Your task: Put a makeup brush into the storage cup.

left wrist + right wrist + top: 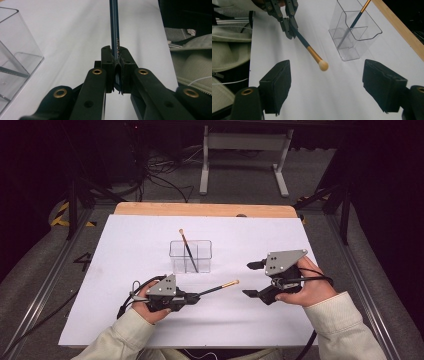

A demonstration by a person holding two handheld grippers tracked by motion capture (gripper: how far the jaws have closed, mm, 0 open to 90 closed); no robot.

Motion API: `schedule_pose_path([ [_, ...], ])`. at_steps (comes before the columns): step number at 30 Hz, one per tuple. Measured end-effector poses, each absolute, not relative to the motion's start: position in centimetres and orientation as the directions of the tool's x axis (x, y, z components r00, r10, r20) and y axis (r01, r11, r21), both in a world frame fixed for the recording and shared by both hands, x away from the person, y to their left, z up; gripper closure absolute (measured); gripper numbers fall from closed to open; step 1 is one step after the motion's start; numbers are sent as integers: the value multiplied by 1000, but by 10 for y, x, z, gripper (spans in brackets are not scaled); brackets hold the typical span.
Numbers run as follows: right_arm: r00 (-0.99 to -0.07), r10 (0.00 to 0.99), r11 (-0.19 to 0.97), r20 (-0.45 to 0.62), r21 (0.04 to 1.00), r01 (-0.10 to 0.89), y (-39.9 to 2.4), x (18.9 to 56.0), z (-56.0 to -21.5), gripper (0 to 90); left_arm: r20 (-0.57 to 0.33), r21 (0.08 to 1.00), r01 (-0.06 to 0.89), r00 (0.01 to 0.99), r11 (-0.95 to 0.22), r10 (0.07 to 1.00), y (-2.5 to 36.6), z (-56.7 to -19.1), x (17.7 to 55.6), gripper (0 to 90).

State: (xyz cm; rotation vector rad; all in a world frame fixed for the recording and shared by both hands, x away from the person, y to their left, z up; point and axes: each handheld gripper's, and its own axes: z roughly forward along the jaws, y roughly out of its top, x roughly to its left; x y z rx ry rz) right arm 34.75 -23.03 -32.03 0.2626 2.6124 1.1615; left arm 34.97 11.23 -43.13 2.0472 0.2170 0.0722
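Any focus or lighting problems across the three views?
High view: white table cover evenly lit, surroundings nearly black. Left gripper view: the shut claw's near black links are soft, the dark blue stick it grips sharper. Right gripper view: open claw's pads blurred; clear plastic divided box has mild reflections.

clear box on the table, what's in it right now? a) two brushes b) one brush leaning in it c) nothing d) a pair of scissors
b: one dark-handled brush leans in the clear box, its gold end sticking up above the rim; the other brush is clamped in the left gripper, outside the box.
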Motion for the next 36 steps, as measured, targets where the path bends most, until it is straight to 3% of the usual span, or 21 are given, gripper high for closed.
schedule_pose_path([
  [13,-932,332,544,-147,837,62,-247,345,-334,239,-55,912,118,984,-392,170,117,-428,349,845],
  [36,-924,371,418,-94,905,76,-248,345,-360,263,-73,935,125,984,-331,165,119,-428,356,845],
])
